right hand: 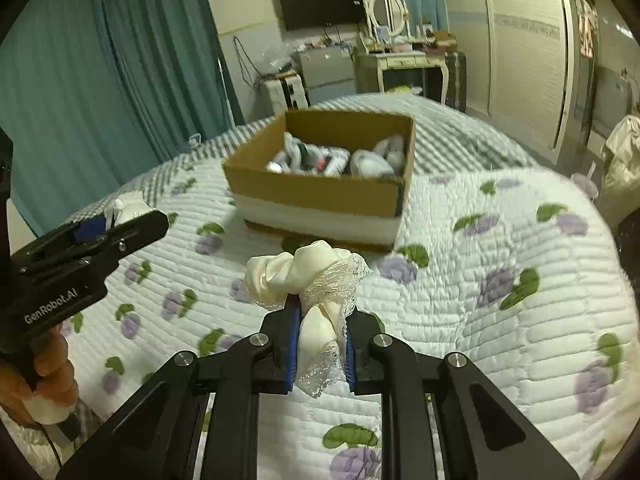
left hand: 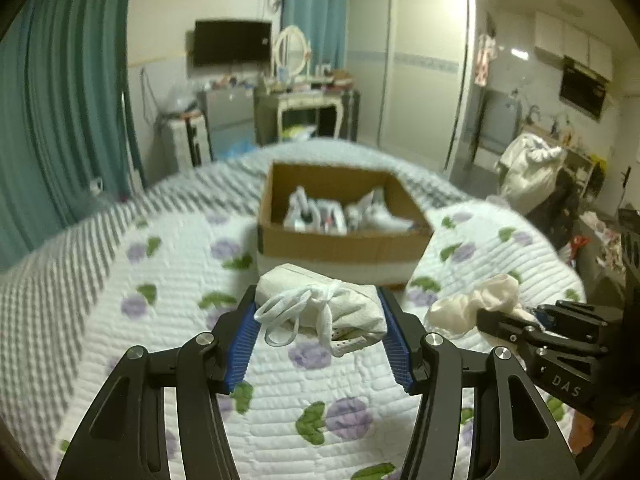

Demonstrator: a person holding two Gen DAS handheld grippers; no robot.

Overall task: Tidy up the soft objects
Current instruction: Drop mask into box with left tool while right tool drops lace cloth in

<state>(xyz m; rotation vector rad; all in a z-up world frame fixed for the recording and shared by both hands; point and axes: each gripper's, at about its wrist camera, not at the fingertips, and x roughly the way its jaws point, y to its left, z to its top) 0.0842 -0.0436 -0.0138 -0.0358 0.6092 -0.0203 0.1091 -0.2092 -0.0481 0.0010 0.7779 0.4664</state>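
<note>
My left gripper (left hand: 318, 300) is shut on a white folded cloth bundle tied with a white cord (left hand: 320, 304), held just above the quilt. My right gripper (right hand: 322, 312) is shut on a cream satin cloth with lace trim (right hand: 308, 272), which bunches up past the fingertips. That cloth also shows in the left wrist view (left hand: 476, 300), with the right gripper (left hand: 532, 316) beside it. The left gripper shows at the left of the right wrist view (right hand: 108, 224). A cardboard box (left hand: 344, 244) holding several white soft items (left hand: 336, 212) stands on the bed beyond both grippers; it also shows in the right wrist view (right hand: 320, 192).
The bed is covered by a white quilt with purple flowers (right hand: 500, 320) and a grey striped blanket (left hand: 80, 240) behind. Teal curtains (left hand: 60, 120) hang on the left. A dressing table (left hand: 308, 100) and wardrobe (left hand: 420, 72) stand past the bed. A pile of clothes (left hand: 528, 168) lies at the right.
</note>
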